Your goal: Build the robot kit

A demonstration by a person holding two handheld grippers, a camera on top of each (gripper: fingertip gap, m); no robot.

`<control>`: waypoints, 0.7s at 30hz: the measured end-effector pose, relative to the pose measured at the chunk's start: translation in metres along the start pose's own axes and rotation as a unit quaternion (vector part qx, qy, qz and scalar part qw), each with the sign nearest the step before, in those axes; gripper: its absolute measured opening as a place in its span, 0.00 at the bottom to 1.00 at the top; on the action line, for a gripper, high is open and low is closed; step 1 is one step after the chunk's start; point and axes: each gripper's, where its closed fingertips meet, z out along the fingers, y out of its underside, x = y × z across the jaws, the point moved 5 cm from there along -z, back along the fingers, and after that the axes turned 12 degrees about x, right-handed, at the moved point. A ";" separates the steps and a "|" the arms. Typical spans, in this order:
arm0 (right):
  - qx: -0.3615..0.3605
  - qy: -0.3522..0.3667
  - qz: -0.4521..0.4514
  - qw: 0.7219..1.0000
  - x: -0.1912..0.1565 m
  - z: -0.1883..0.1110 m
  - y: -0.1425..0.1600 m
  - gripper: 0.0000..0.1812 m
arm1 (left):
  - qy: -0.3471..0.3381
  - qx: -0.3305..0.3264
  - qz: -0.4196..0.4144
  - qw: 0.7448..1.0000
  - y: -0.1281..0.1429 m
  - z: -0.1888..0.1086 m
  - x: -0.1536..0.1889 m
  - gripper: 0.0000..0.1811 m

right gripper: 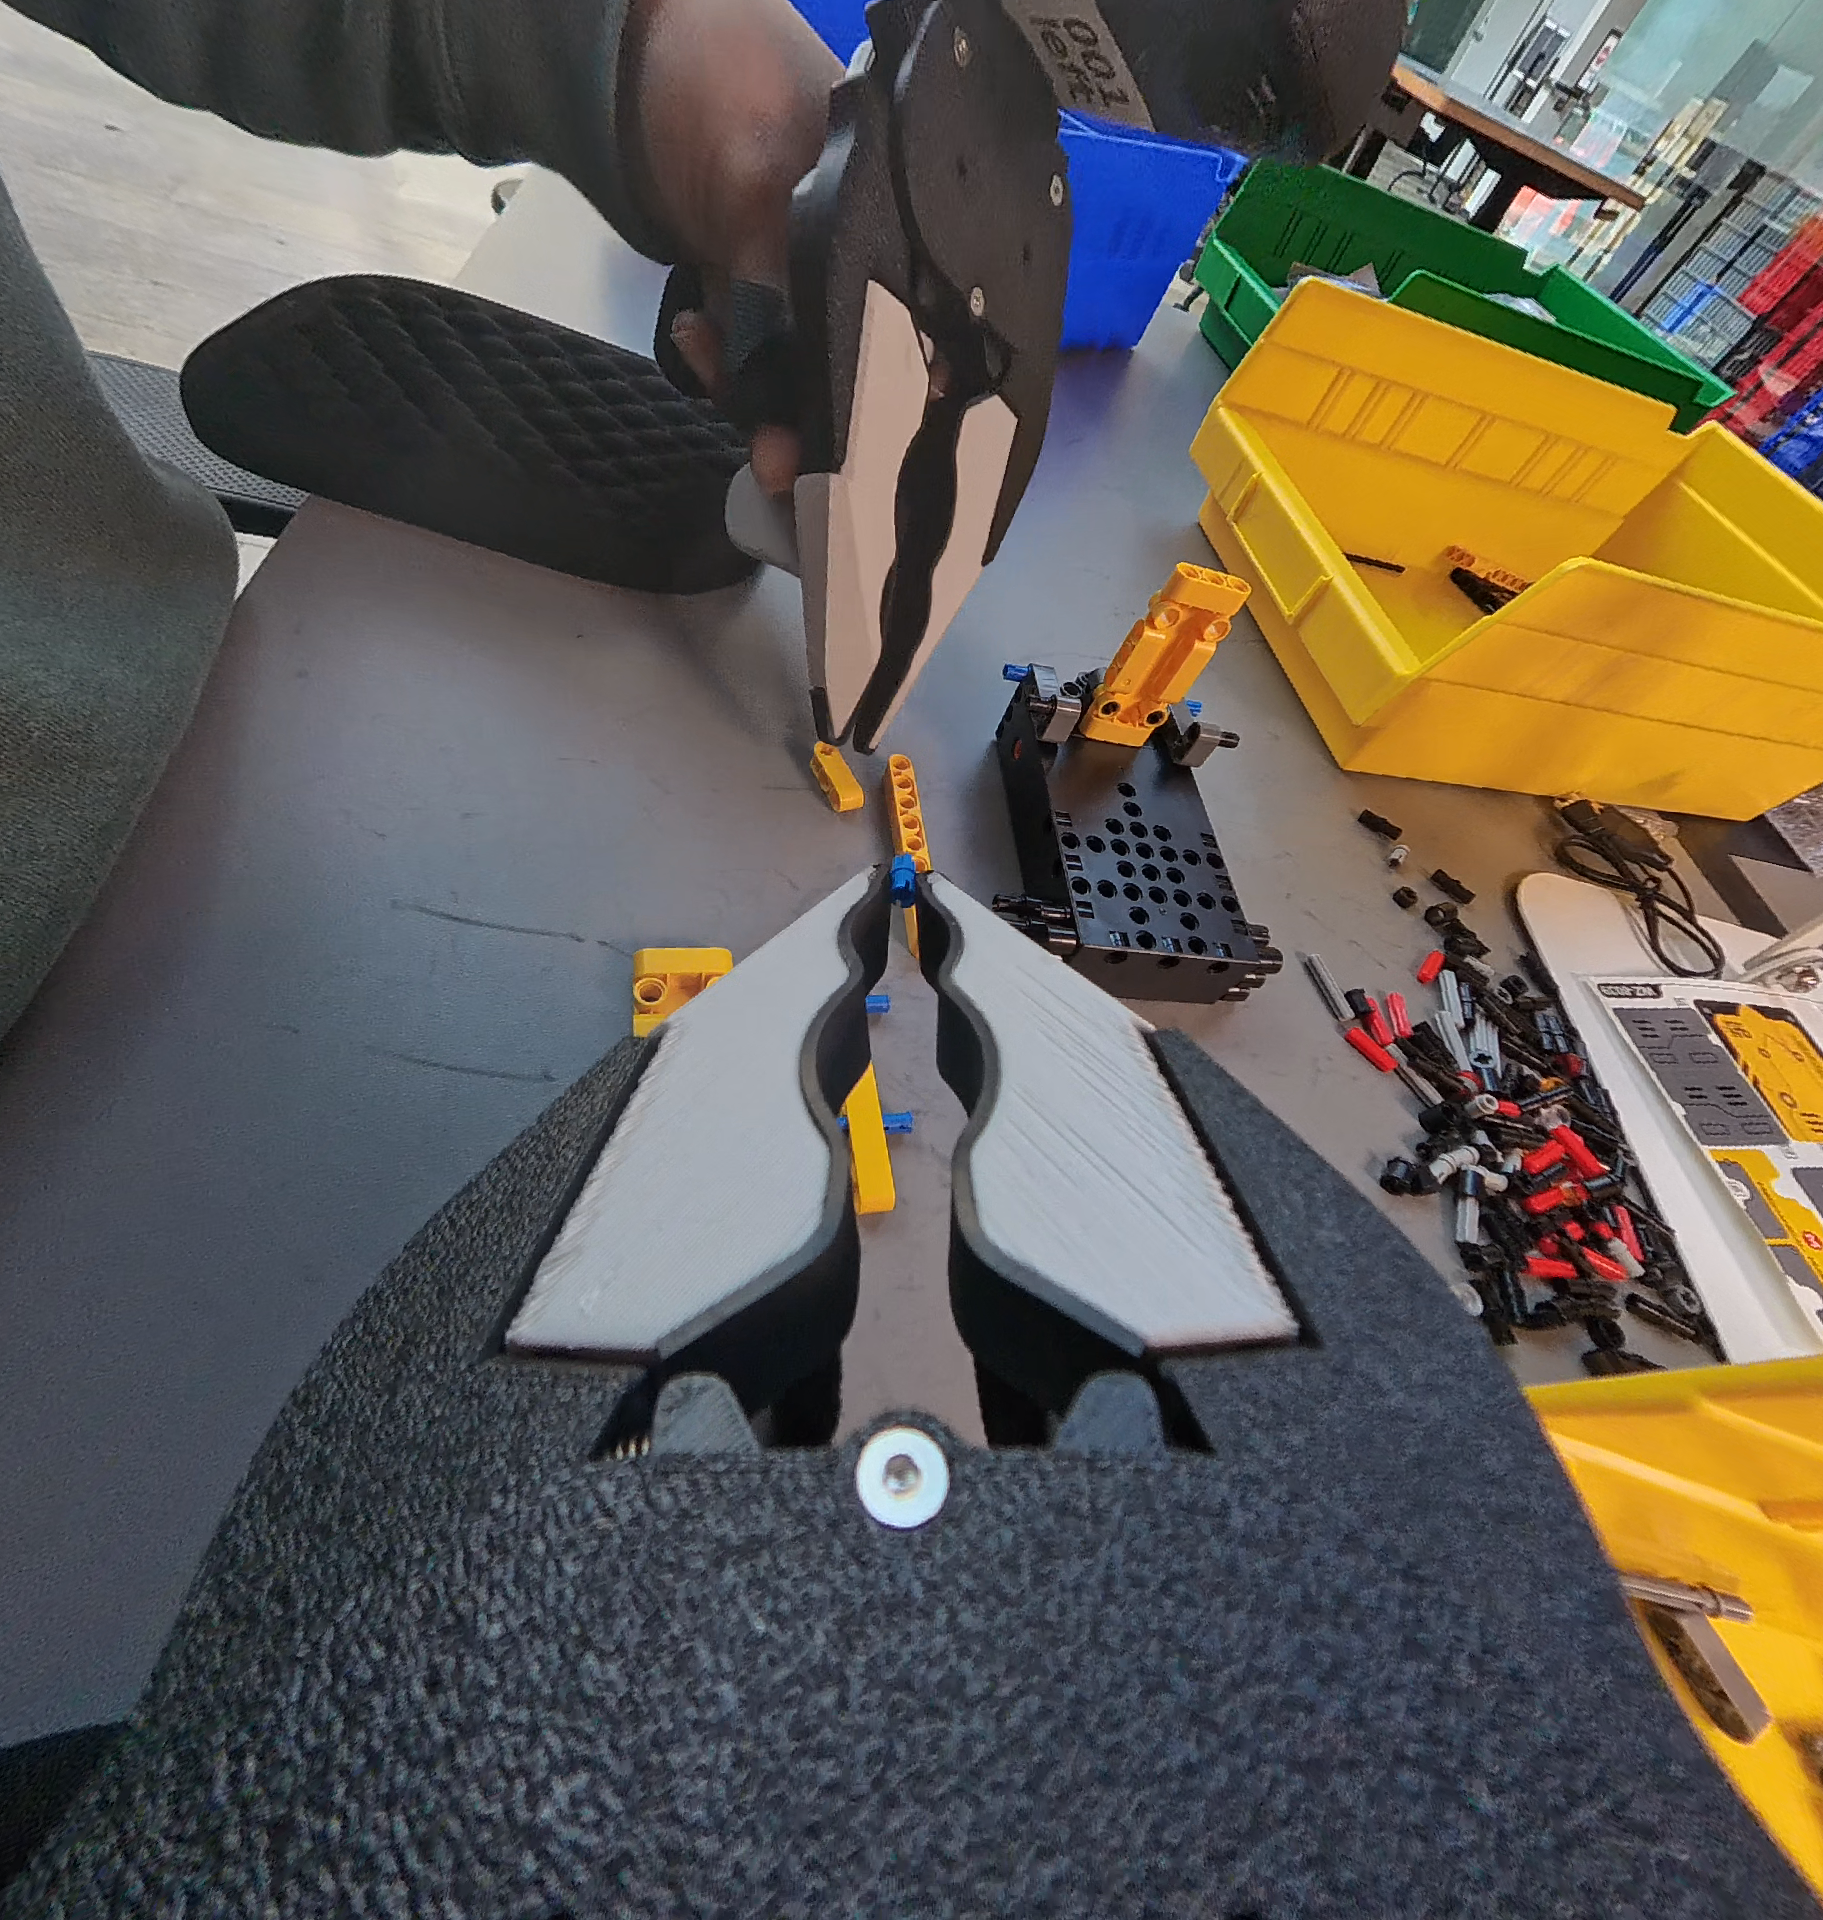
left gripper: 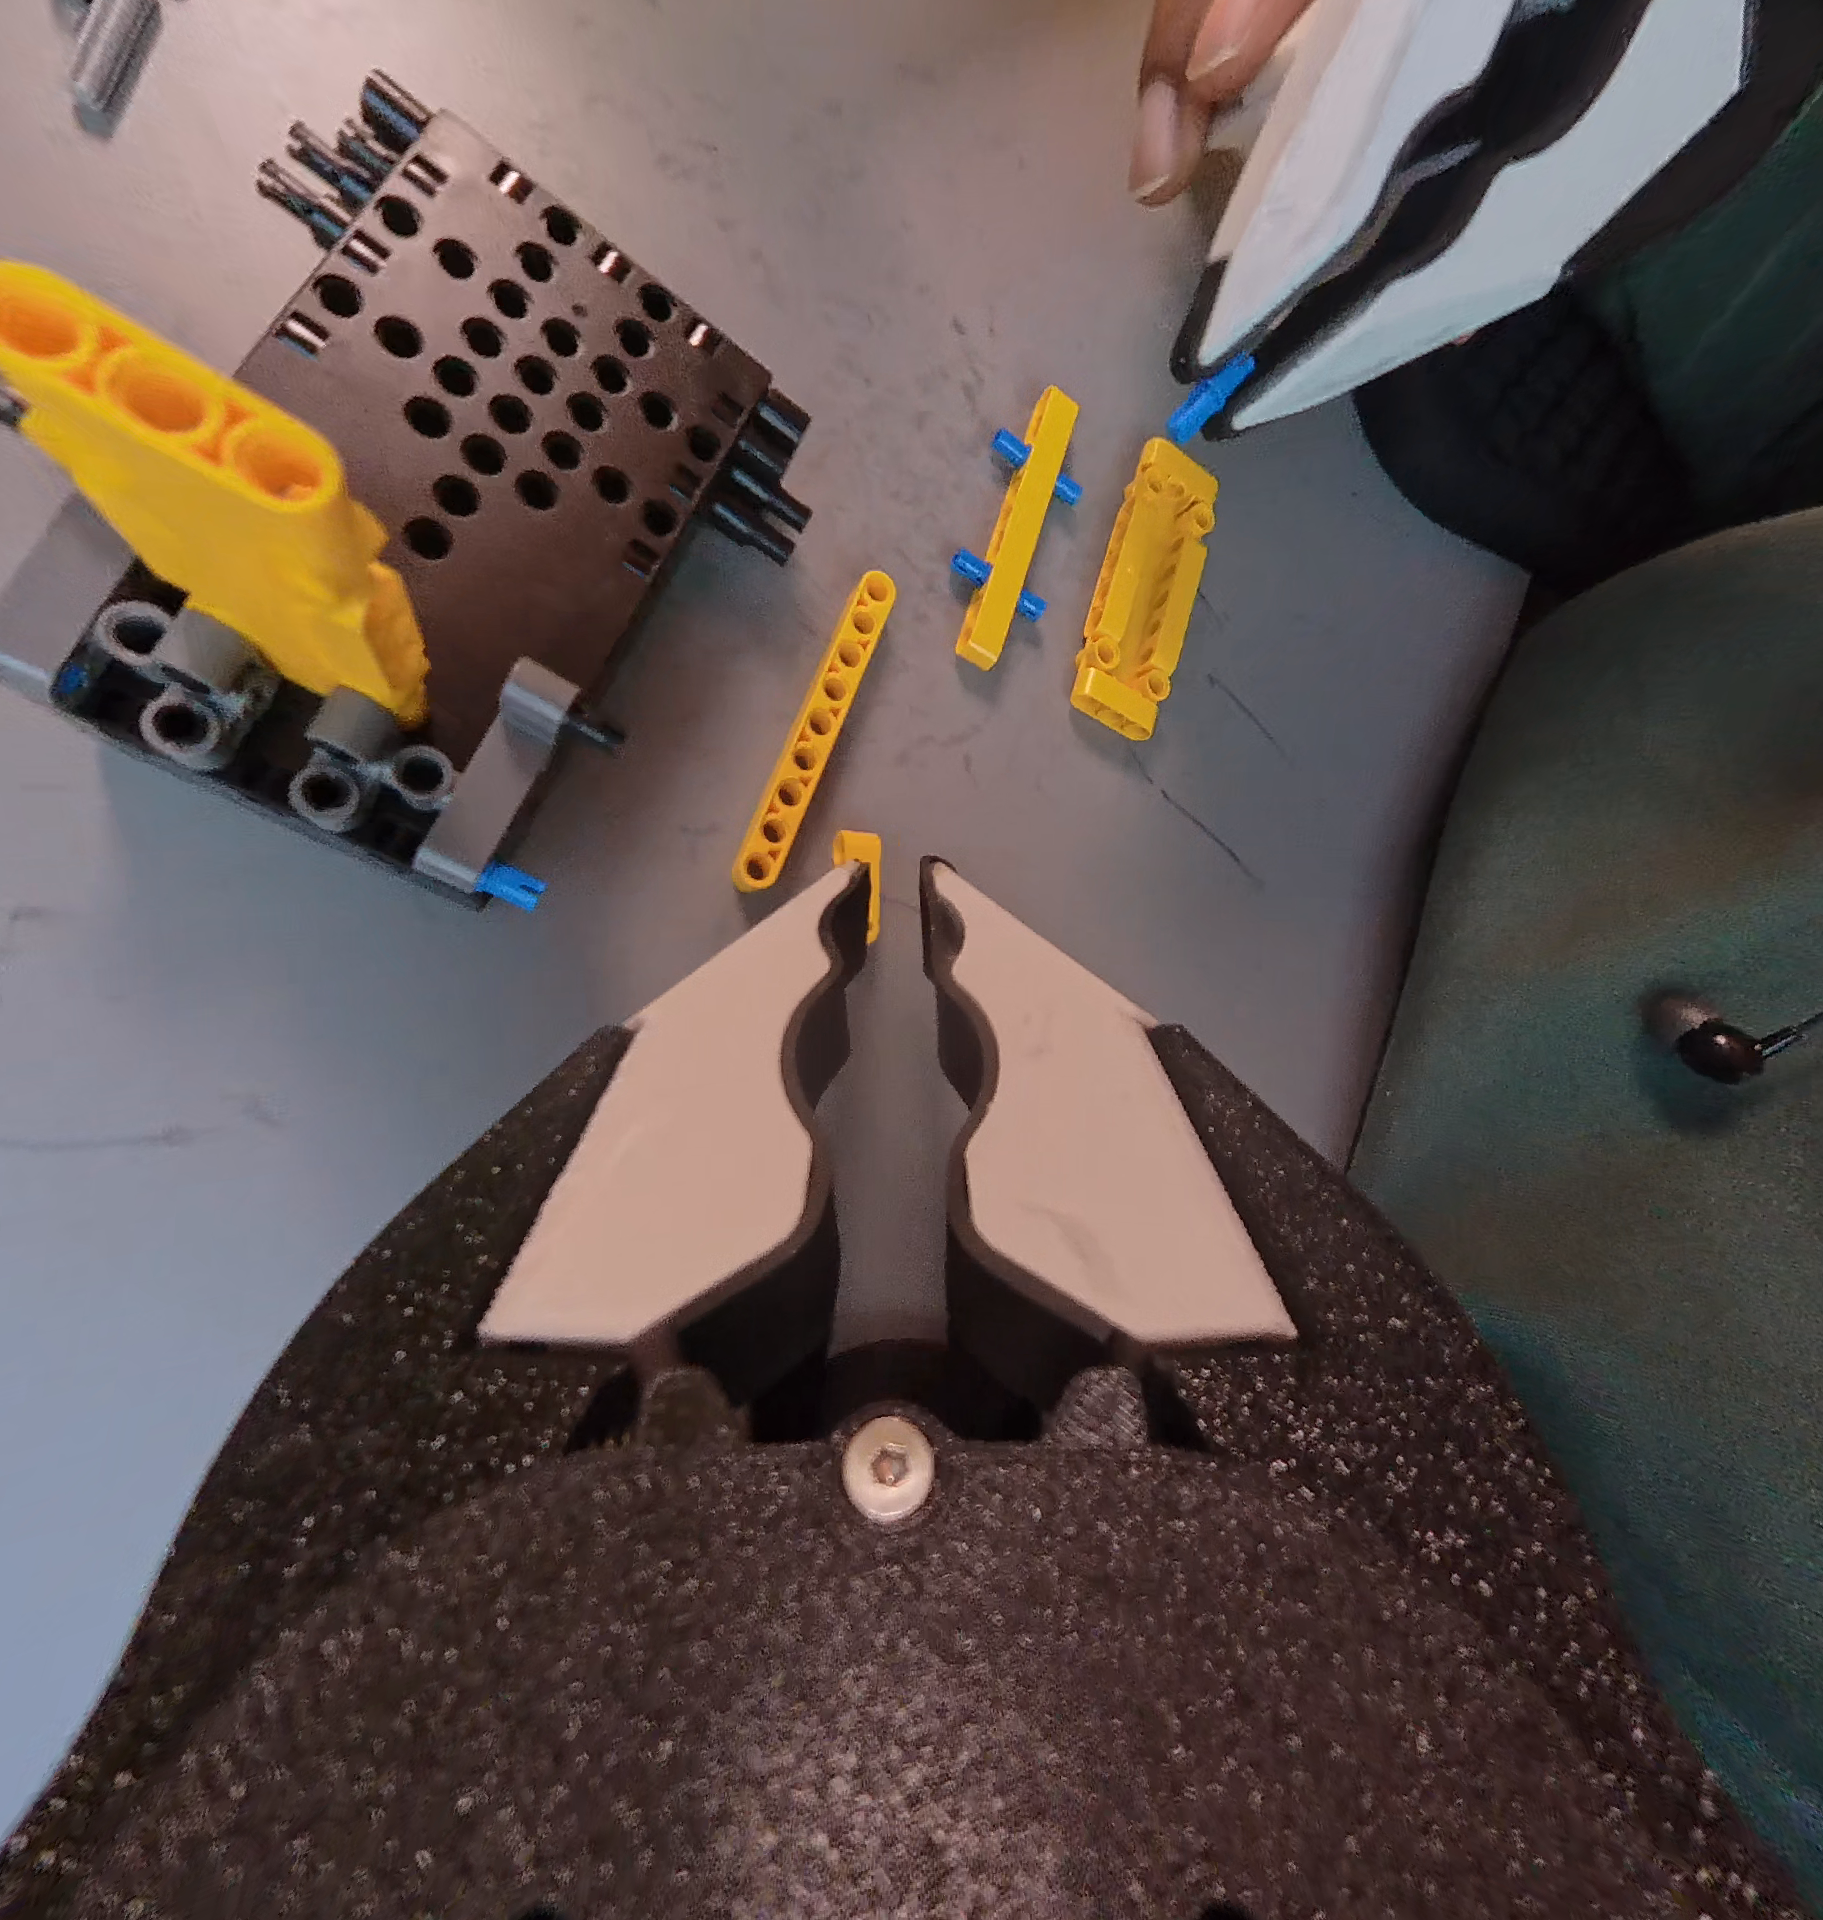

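Right tool [right gripper: 902,883] gripping one blue pin [right gripper: 901,881], left tool [left gripper: 894,883] over one short yellow beam [left gripper: 857,854]

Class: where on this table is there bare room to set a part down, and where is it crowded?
Bare: table between armrest and yellow panel. Crowded: pin pile, beams beside black plate, yellow bin.
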 end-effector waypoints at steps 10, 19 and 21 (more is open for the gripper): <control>-0.003 -0.001 0.002 1.000 0.000 0.001 0.002 0.02 | -0.070 -0.047 0.118 0.989 0.003 0.008 0.003 0.00; -0.003 -0.004 0.000 1.000 -0.001 0.000 0.001 0.02 | -0.009 -0.009 -0.067 0.998 0.006 0.002 -0.013 0.00; -0.002 -0.005 0.000 1.000 -0.002 0.000 0.000 0.02 | -0.009 -0.011 -0.080 0.997 0.010 0.001 -0.017 0.00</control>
